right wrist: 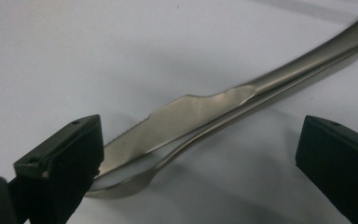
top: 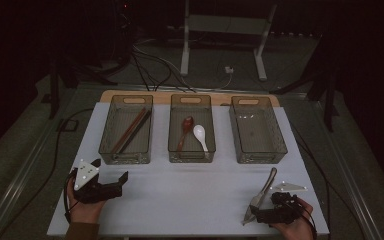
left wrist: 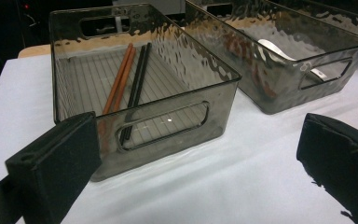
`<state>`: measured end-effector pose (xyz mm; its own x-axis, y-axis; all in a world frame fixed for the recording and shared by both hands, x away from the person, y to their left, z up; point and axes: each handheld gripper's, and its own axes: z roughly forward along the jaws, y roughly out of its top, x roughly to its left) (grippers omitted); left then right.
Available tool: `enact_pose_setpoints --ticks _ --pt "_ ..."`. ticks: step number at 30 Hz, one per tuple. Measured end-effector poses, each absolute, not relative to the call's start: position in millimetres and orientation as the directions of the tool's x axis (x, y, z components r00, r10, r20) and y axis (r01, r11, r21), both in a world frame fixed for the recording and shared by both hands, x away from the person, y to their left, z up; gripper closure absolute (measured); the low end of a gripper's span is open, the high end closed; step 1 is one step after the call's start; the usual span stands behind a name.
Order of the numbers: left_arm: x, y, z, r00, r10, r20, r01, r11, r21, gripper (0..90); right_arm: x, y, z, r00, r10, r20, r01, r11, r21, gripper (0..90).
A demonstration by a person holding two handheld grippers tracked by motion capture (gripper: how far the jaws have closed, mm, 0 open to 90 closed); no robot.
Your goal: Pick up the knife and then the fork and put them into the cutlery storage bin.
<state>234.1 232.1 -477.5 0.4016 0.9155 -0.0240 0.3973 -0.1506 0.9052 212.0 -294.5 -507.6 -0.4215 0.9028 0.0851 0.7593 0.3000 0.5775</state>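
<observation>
Spread wide, the right tool (right wrist: 200, 154) is held low at the near right corner of the bench (top: 190, 195), its 2 black jaws standing either side of a metal knife (right wrist: 200, 112) and a second metal utensil (right wrist: 223, 126) lying under it; the left jaw is seen touching the knife's blade end, the right jaw is apart from it. The left tool (top: 111, 181) is likewise held spread at the near left of the bench, with nothing between its jaws.

The bench is covered in white. 3 smoky clear bins are set in a row across its far half. In the left bin (left wrist: 223, 88), 1 reddish-brown pair and 1 black pair of chopsticks (left wrist: 128, 74) are laid side by side. In the middle bin (top: 191, 150), a dark red spoon (top: 185, 127) and a white spoon (top: 200, 136) are placed next to each other. The right bin (top: 257, 150) is set well beyond the knife, whose handle is pointed towards it in the high view.
</observation>
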Motion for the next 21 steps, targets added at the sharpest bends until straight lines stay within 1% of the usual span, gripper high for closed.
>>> enact_pose_setpoints --ticks 4,6,7,9,13,17,21 --pt "234.1 231.8 -477.4 0.403 0.915 -0.023 0.398 -0.153 0.905 0.7 209.3 -293.3 -507.8 -0.426 0.901 0.083 0.764 0.308 0.567 9.2" --pt "234.1 231.9 -477.4 0.401 0.916 -0.023 0.398 -0.152 0.905 0.7 207.8 -293.0 -507.7 -0.433 0.897 0.087 0.764 0.314 0.564 18.2" --pt "234.1 231.9 -477.5 0.4 0.916 -0.024 0.399 -0.15 0.905 0.7 207.2 -292.8 -507.9 -0.434 0.897 0.09 0.767 0.315 0.559 20.2" --pt "234.1 231.7 -477.6 0.401 0.916 -0.023 0.399 -0.152 0.904 0.7 206.6 -293.3 -507.8 -0.442 0.89 0.107 0.767 0.313 0.56 28.4" --pt "234.3 231.2 -477.7 0.402 0.915 -0.023 0.399 -0.153 0.904 0.7 206.7 -292.9 -506.9 -0.447 0.885 0.128 0.771 0.309 0.558 39.9" --pt "234.3 231.7 -477.7 0.401 0.916 -0.025 0.4 -0.151 0.904 0.7 207.5 -293.8 -506.2 -0.432 0.891 0.137 0.781 0.294 0.551 44.9" --pt "234.4 231.1 -477.7 0.402 0.915 -0.023 0.4 -0.153 0.904 0.7 208.0 -294.3 -505.6 -0.42 0.897 0.137 0.787 0.284 0.548 47.3"
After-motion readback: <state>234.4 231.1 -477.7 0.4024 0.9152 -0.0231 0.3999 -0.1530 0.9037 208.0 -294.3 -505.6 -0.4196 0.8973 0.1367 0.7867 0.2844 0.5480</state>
